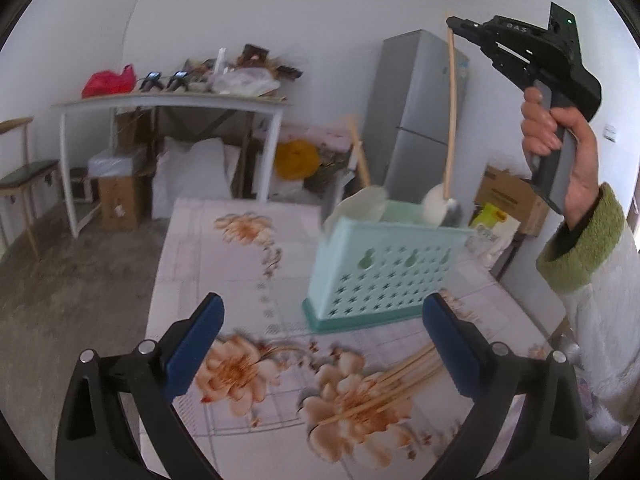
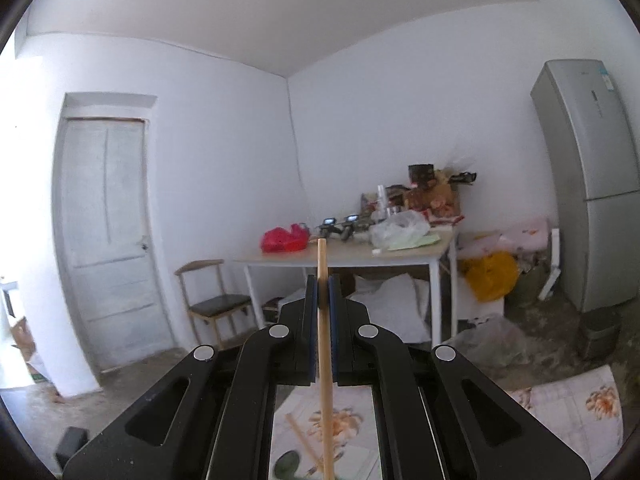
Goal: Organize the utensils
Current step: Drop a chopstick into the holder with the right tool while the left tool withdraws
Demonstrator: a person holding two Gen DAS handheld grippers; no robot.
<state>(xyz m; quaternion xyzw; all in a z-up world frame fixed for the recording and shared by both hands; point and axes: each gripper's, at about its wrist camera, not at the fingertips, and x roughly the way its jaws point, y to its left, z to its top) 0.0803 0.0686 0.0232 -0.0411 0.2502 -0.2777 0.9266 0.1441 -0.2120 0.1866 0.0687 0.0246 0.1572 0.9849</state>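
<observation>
Chopsticks (image 1: 394, 384), caddy (image 1: 384, 276): left view only; right gripper (image 2: 323, 286) pinches spoon (image 2: 324, 360).

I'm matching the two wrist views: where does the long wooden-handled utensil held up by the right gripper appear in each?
Left wrist: wooden-handled utensil upper right, hanging from the right gripper over the basket.
Right wrist: centre, upright between the pads.
Shared landmark: grey fridge.

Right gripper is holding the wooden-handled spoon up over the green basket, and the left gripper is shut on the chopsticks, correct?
Not quite. The left gripper is open and empty; the chopsticks lie loose on the tablecloth, as the left wrist view shows. The right gripper does hold the spoon above the basket.
</observation>
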